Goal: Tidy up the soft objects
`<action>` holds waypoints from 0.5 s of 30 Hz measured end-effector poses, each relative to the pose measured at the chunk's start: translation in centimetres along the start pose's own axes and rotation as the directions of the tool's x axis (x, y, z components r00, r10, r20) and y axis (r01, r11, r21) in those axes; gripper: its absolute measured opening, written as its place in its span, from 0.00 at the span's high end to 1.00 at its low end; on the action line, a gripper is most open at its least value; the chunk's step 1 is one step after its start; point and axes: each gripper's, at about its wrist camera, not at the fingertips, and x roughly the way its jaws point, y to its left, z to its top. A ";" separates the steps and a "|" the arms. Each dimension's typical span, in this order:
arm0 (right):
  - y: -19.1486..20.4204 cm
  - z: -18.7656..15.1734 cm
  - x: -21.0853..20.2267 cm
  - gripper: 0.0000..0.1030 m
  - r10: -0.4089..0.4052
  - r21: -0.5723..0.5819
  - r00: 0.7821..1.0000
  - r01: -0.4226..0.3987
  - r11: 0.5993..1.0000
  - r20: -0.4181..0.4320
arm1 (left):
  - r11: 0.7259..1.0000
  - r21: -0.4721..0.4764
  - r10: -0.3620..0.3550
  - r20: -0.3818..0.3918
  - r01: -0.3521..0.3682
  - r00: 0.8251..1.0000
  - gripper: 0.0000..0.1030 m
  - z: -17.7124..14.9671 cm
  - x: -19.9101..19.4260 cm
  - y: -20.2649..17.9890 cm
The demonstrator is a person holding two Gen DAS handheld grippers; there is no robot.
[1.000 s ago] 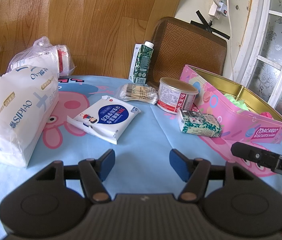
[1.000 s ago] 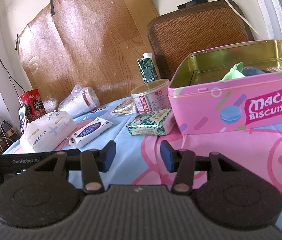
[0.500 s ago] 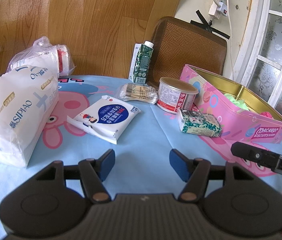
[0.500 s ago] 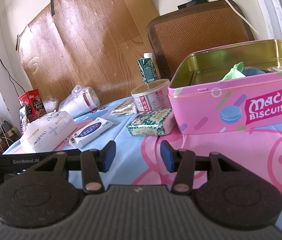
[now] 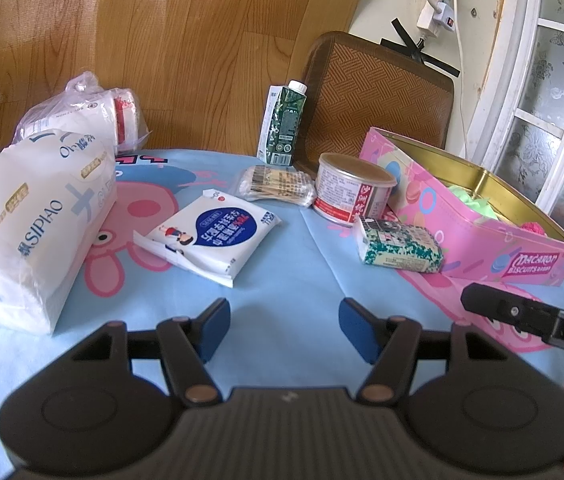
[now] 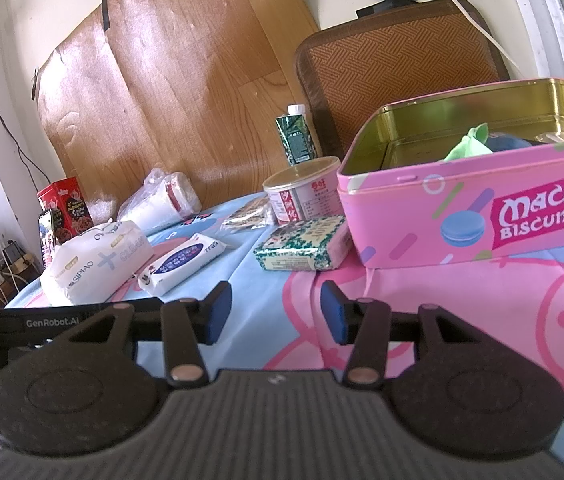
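Left wrist | blue cartoon tablecloth (image 5: 290,264) | wood-panel wall (image 5: 162,40) | both tools released, empty

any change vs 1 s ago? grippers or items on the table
Nothing visibly changed. The left gripper and right gripper hang open and empty over the tablecloth; the pink tin and green tissue pack lie where they were.
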 end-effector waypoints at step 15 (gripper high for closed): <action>0.5 0.2 -0.1 0.50 -0.014 -0.016 1.000 0.014 1.000 -0.009 | 1.000 -0.004 0.000 -0.001 0.000 1.000 0.40 -0.2 0.1 0.0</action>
